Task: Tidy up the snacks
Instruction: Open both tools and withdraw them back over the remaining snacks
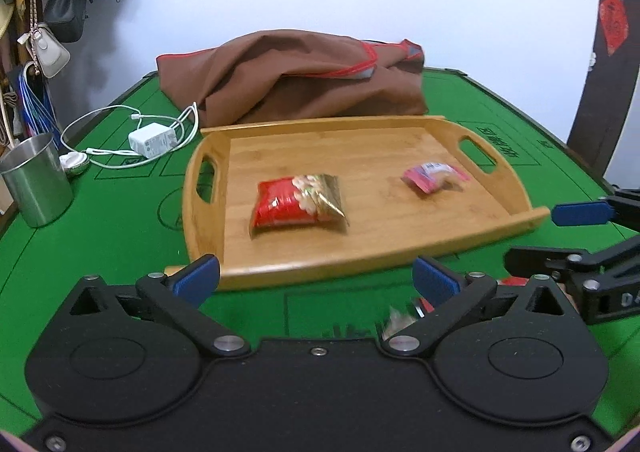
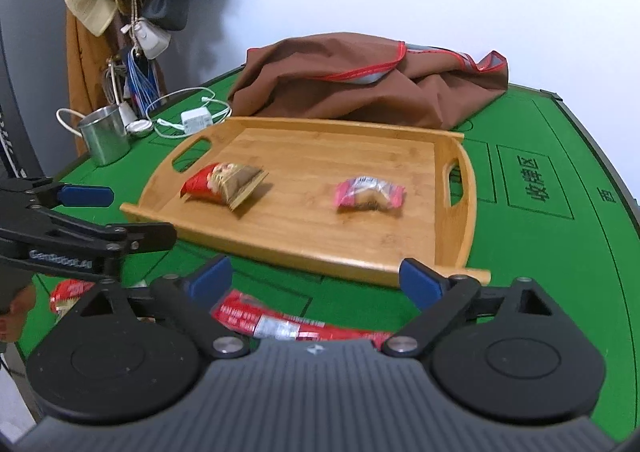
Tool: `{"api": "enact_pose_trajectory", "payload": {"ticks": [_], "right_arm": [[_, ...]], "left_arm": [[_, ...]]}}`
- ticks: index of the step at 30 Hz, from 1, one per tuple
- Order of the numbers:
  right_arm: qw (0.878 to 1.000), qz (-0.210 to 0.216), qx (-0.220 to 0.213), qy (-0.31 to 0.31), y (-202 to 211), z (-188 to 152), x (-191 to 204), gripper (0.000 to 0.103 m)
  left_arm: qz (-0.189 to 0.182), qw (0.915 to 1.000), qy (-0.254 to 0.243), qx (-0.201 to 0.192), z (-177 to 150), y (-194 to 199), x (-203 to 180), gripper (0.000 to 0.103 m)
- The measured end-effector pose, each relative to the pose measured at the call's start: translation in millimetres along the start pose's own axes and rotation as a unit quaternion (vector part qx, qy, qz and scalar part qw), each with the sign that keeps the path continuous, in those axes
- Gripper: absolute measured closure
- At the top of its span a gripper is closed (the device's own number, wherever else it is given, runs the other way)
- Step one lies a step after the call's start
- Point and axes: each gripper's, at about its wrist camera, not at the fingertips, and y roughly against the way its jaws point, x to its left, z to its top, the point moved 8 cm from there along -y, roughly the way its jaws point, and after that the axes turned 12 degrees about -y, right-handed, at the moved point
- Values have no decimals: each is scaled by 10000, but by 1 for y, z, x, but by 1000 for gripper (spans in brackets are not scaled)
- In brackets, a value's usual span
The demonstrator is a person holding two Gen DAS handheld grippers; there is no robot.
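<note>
A wooden tray (image 1: 400,252) (image 2: 320,252) lies on the green table. In it are a red and gold snack bag (image 1: 298,201) (image 2: 224,184) at the left and a pink wrapped snack (image 1: 434,175) (image 2: 370,192) at the right. My left gripper (image 1: 316,278) is open and empty, just short of the tray's near rim. My right gripper (image 2: 316,278) is open above a long red snack packet (image 2: 280,322) that lies on the table in front of the tray. Another red snack (image 2: 70,292) lies at the left, partly hidden; part of a snack (image 1: 404,316) shows behind my left gripper's right finger.
A brown cloth bag (image 1: 296,80) (image 2: 368,80) lies behind the tray. A steel cup (image 1: 36,180) (image 2: 104,134), a white charger (image 1: 154,140) (image 2: 196,120) with cables and a small round tin (image 1: 74,163) sit at the left. Bags hang on the wall at the left.
</note>
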Motion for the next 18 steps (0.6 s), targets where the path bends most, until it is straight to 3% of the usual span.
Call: {"api": "enact_pose_trajectory", "payload": {"ticks": [7,12,18], "right_arm": [[9998,-68,-142,129,8,-19,1,0],[9989,-266,-231,312,13,-29,0,0],[9983,-414,-256,324,19,-37,-6,0]], "left_arm": [[37,9997,-104,-233,-21,21,-5,0],[-132,9996,148,-178,-37,29,-2,0],[-31,9995,256,-154,-53,42,0,0]]}}
